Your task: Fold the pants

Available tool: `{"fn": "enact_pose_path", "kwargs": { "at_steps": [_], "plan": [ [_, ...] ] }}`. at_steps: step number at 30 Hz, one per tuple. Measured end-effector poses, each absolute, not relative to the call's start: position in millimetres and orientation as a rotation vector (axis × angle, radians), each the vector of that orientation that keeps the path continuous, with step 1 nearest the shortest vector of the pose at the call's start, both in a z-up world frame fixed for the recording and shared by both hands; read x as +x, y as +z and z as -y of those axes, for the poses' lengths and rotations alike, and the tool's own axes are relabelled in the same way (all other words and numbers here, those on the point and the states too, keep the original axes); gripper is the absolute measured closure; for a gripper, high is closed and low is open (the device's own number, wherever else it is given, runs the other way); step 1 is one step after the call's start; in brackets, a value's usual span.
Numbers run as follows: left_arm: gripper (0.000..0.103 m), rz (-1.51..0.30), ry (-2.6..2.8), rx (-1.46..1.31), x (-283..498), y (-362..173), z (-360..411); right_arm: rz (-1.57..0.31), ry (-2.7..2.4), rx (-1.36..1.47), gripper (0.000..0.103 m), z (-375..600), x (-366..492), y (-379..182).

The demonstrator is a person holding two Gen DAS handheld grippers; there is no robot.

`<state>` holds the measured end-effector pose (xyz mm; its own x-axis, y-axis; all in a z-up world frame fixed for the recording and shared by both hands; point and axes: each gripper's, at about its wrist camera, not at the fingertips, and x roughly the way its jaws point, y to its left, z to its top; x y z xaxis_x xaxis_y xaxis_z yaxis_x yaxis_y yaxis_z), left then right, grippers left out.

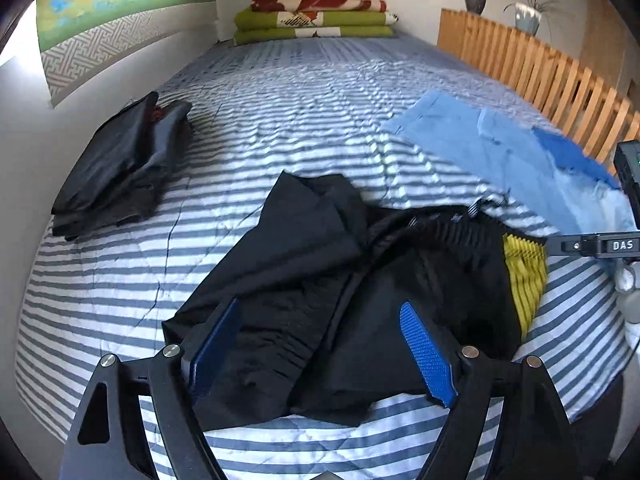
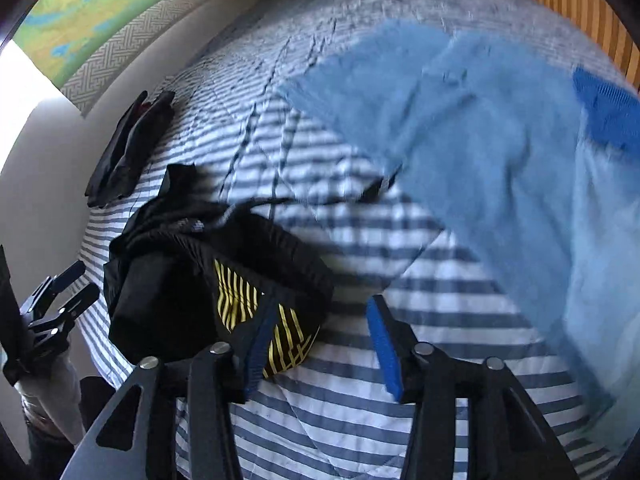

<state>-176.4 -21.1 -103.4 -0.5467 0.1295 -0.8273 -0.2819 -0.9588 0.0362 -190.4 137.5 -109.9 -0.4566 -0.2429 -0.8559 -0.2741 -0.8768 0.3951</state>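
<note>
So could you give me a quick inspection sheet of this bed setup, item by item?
Surface: striped bedspread, rumpled.
Job's things: black pants with yellow-striped panel, crumpled in a heap at the near edge, not yet folded.
Clutter: light blue garment spread at right; folded dark clothes at left; folded blankets at the far end.
Grippers: left gripper over the black pants, jaws open, nothing pinched; right gripper beside the yellow panel, jaws open, empty.
Cables: nothing seen; only the pants' drawstring.
Surroundings: wooden slat rail, vase, potted plant, wall hanging.
</note>
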Motion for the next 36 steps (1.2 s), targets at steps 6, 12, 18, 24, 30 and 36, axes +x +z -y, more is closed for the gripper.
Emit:
{"fn": "enact_pose_path", "kwargs": {
  "at_steps": [6,12,18,24,30,36],
  "plan": [
    [0.022,-0.207,2.550,-1.393,-184.8,-110.8,41.6,-0.913,2.571,-1.625,0.055,-128.3,-199.0,-121.8],
    [0.046,-0.249,2.466,-1.462,-197.3,-133.5,42.3,-0.764,2.611,-1.678,0.061,-102.6,-206.4,-123.5],
    [0.047,-0.222,2.426,-1.431,-189.9,-133.5,48.6,-0.659,2.651,-1.634,0.094,-98.9,-204.7,-102.0],
    [0.037,-0.301,2.427,-1.438,-199.0,-141.4,41.9,-0.619,2.676,-1.612,0.094,-96.4,-202.0,-83.7],
    [0.078,-0.180,2.399,-1.455,-206.7,-131.2,51.9,-0.506,2.697,-1.543,0.096,-91.4,-198.1,-50.2],
    [0.080,-0.055,2.505,-1.212,-181.6,-41.1,85.9,-0.315,2.806,-1.375,0.096,-71.3,-220.5,27.6]
  ]
}}
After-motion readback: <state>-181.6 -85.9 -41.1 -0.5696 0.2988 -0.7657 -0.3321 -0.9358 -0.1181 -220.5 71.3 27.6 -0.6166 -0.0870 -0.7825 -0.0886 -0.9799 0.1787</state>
